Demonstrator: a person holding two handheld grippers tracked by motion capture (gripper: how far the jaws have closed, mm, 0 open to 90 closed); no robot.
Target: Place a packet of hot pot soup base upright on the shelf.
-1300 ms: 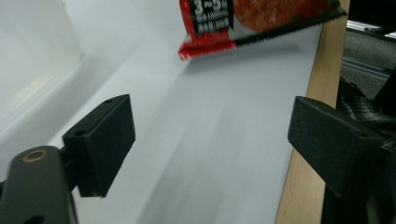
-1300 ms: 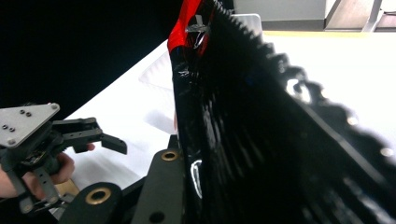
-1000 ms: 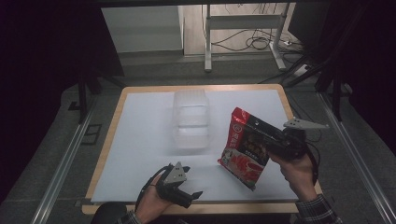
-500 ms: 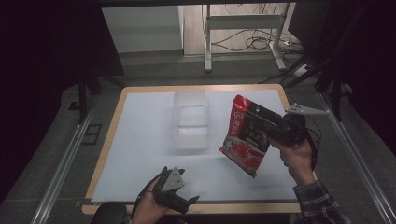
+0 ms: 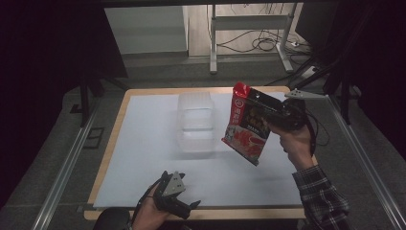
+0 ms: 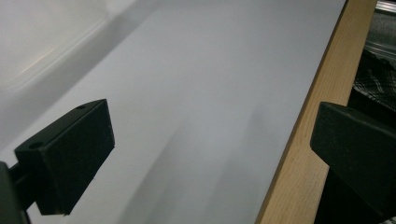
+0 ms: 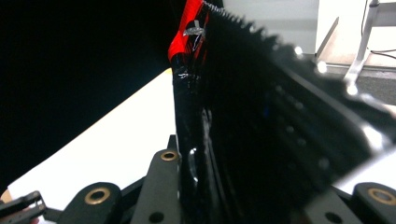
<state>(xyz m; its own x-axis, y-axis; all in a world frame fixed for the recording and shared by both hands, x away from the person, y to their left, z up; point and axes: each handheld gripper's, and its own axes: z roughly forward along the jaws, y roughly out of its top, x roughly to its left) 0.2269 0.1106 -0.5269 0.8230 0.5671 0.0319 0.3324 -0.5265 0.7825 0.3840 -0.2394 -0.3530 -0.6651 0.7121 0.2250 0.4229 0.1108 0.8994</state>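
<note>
Two hand-held grippers work over a white-topped table with a pale wooden rim [image 5: 111, 143], and only one carries a load. The right gripper [image 5: 275, 115] is clamped on a glossy red and black printed foil snack pouch [image 5: 246, 124], pinching it by one side edge so that the flat pack hangs clear of the tabletop, tilted, with its red sealed top uppermost and its lower corner pointing down. From the right gripper view the pouch [image 7: 261, 121] stands edge-on directly ahead of the jaws, its serrated seal rising up and away from them; an edge grip like this appears chosen to leave the pack's bulk free to be lowered into something. That something is probably the clear, rectangular plastic storage box [image 5: 196, 122], which stands open-topped just beyond the pouch on the side away from the right gripper, near but not touching it. The left gripper [image 5: 179, 201] rests low at the near edge of the table, well apart from both pouch and box, its jaws having just been opening and now spread wide with nothing between them; the left gripper view looks along bare white surface and the wooden rim [image 6: 299, 154], suggesting this hand is parked out of the way while the other carries.
</note>
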